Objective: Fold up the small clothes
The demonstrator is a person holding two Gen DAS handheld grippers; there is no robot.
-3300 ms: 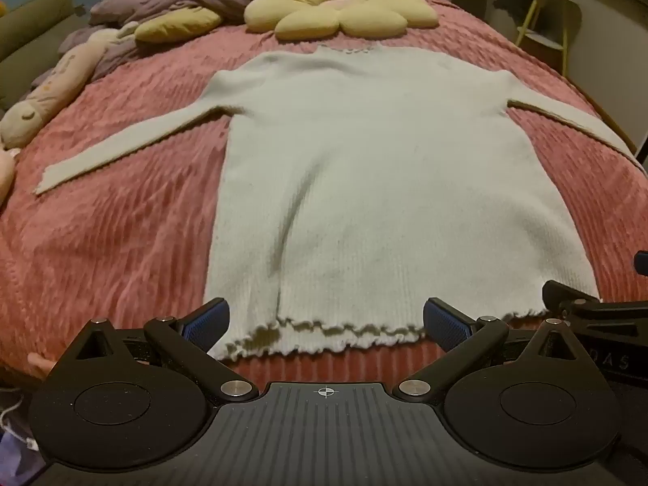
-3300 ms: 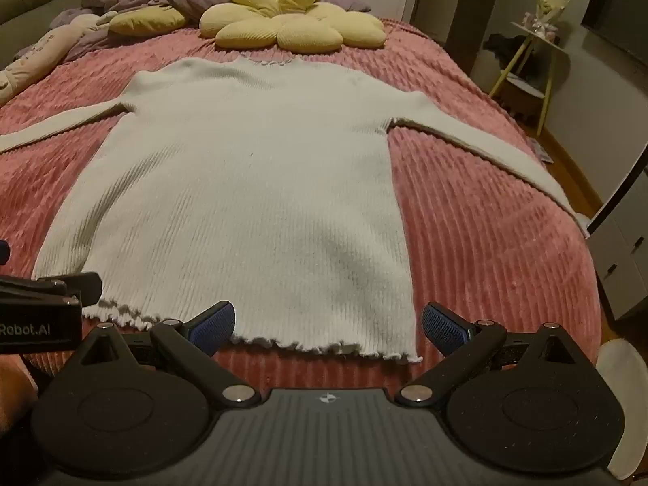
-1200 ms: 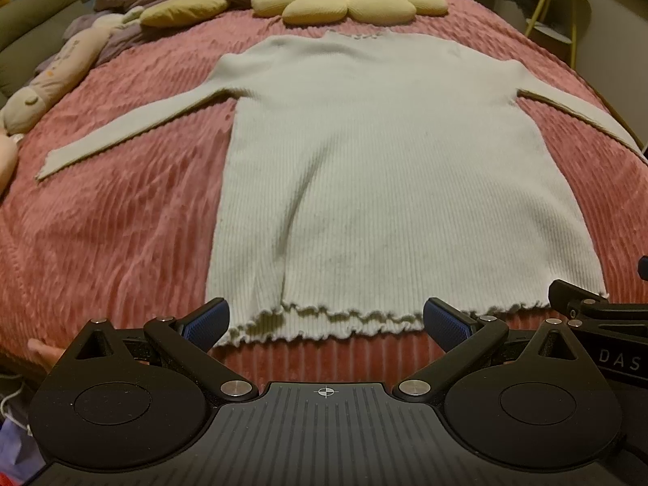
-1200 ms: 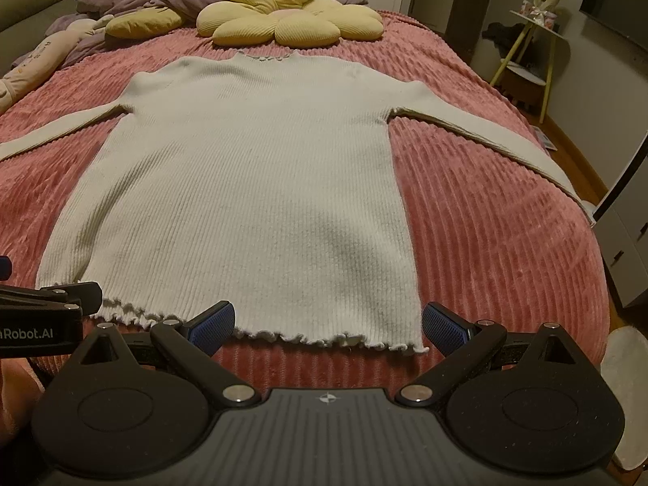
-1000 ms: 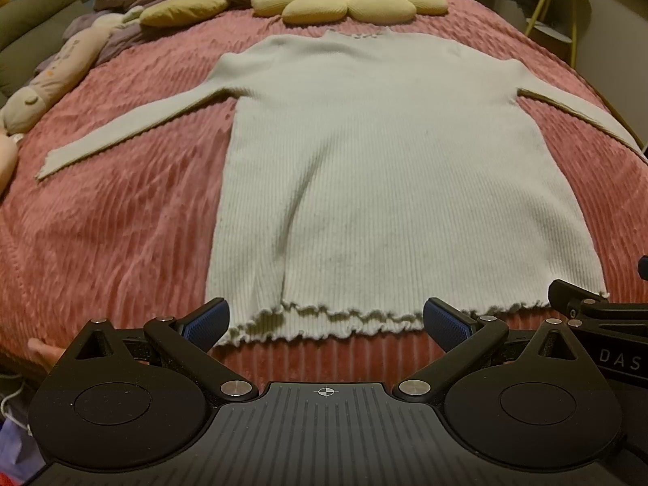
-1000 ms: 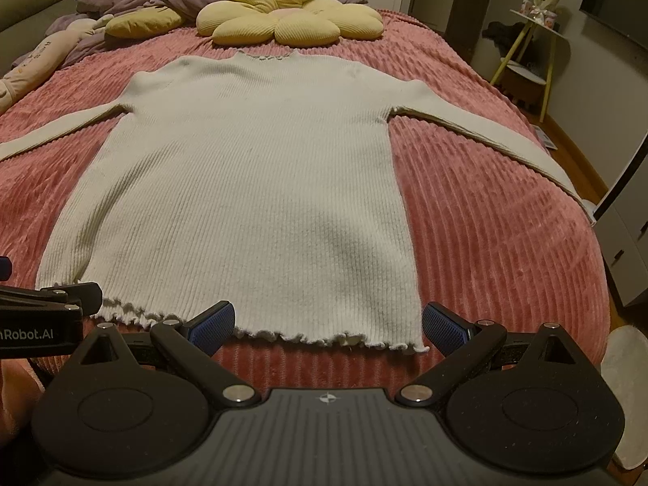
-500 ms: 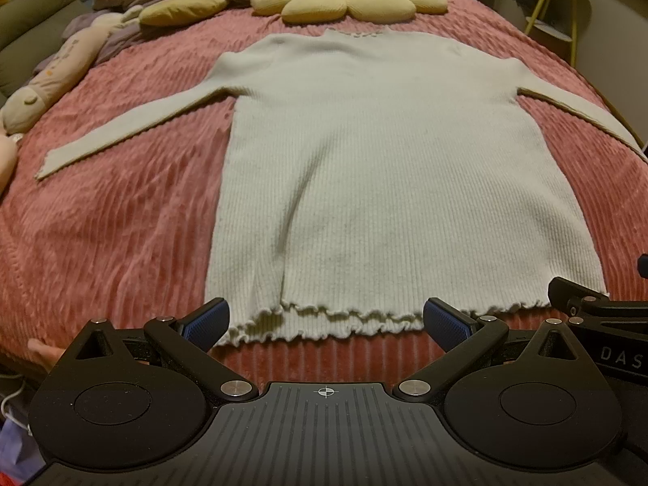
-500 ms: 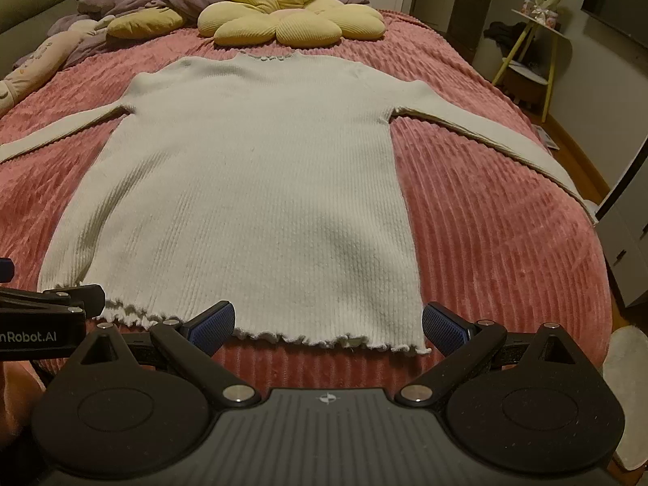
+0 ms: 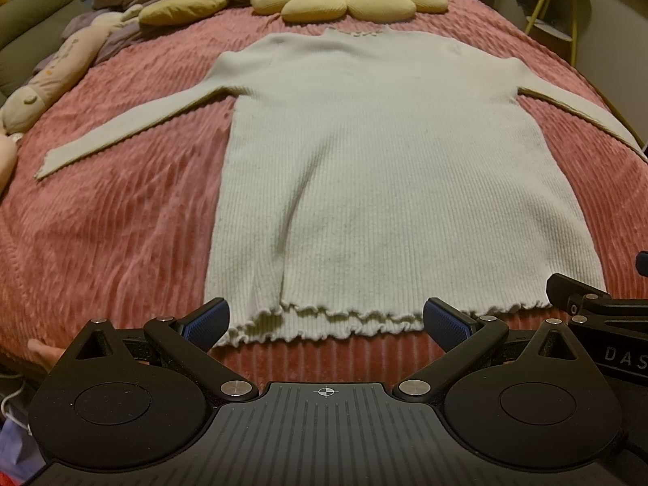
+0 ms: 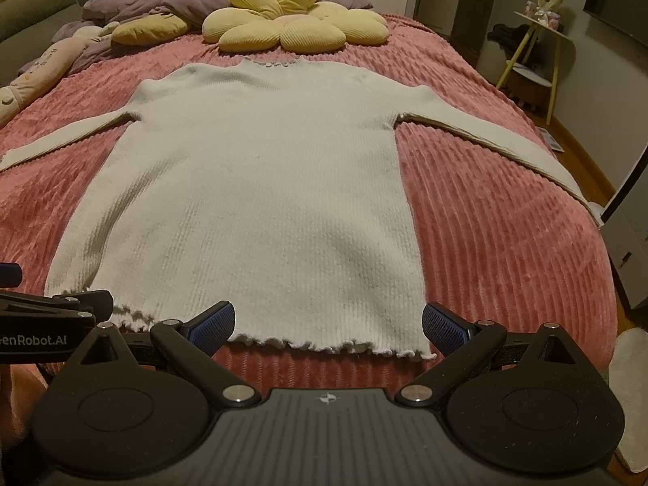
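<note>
A pale cream ribbed sweater (image 9: 376, 170) lies flat on the pink bedspread, both sleeves spread out, its frilled hem nearest me. It also shows in the right wrist view (image 10: 259, 202). My left gripper (image 9: 324, 320) is open and empty, just short of the hem's left half. My right gripper (image 10: 328, 326) is open and empty, just short of the hem's right half. Each gripper's body shows at the edge of the other's view.
A pink ribbed bedspread (image 9: 113, 218) covers the bed. A yellow flower cushion (image 10: 291, 24), a yellow pillow and a purple duvet (image 10: 162, 4) lie at the head. A long plush toy (image 9: 52, 81) lies at the left. A small side table (image 10: 538, 48) stands to the right.
Both grippers have moved slightly forward and lower toward the hem. The sweater has not moved.
</note>
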